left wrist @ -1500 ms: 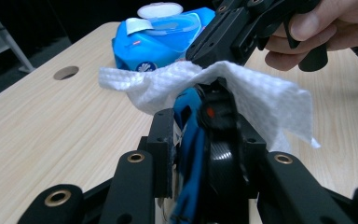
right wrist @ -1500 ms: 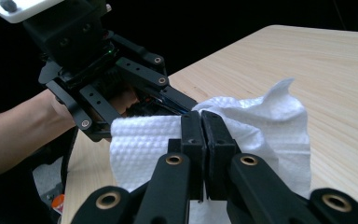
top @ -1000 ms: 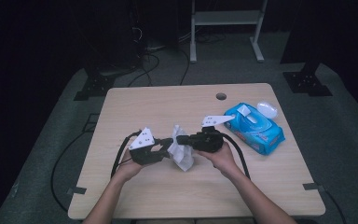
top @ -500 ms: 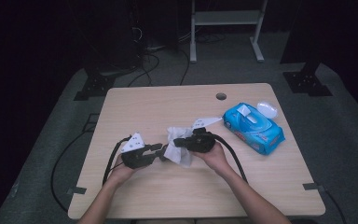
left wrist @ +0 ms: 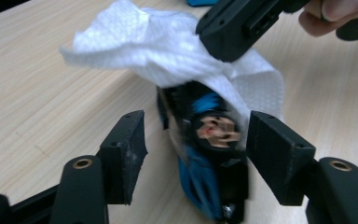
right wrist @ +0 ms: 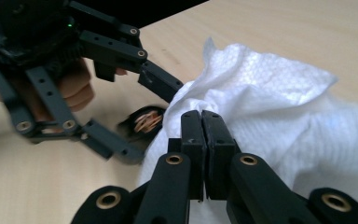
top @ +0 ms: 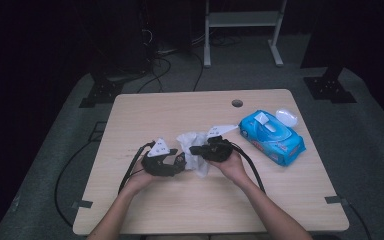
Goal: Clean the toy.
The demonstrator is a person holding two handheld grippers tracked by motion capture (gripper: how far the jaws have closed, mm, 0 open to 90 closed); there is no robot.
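White, crumpled, dimpled wet wipe (top: 194,152) at mid-desk (top: 145,115), draped over a small black-and-blue object (left wrist: 212,163). Right tongs (right wrist: 202,116) pressed together, pinching the wipe; left tongs (left wrist: 196,149), just opened, stand spread around the object.

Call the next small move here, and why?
Probably draw the left tool back clear of the small blue-and-black object. Its jaws have just been opening and now stand apart on either side of that object, not pressing it. The right tool is shut on the white wipe, which drapes over the object, so it can likely wipe once the left one is out.
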